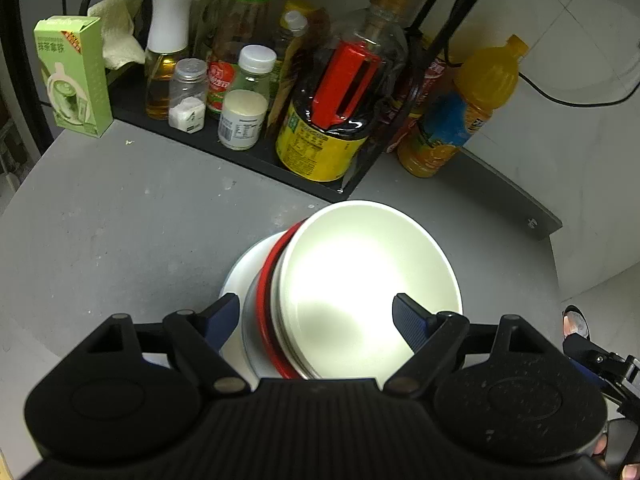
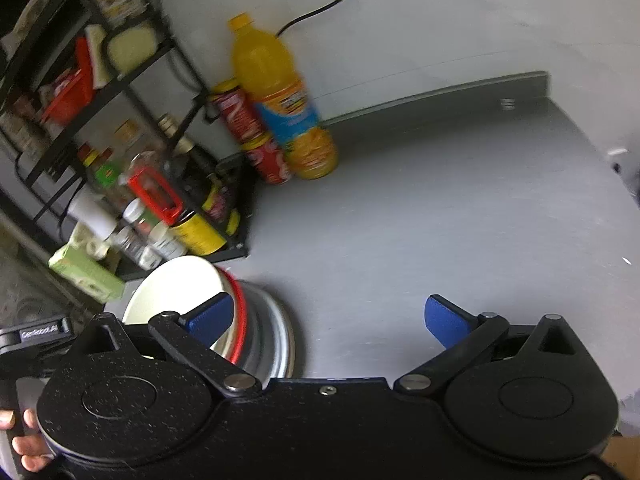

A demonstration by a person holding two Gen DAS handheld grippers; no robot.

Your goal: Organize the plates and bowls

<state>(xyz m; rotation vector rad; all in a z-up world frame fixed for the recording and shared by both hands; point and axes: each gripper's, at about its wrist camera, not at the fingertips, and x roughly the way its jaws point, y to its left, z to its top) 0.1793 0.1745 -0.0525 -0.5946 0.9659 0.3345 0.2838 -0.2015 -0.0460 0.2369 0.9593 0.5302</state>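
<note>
My left hand-held gripper (image 1: pixel 316 316), spread around the white bowl (image 1: pixel 368 280) nested in a red-rimmed bowl (image 1: pixel 266 292) beside the condiment rack (image 1: pixel 256 160), could tip the stack by catching its rim, while my right hand-held gripper (image 2: pixel 330 318) hangs spread.

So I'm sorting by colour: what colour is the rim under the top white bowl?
Red rim, clearest in the left wrist view.

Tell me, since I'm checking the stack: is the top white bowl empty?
Empty: the white bowl shows a bare glossy interior, nested in a red-rimmed bowl on a plate.
</note>
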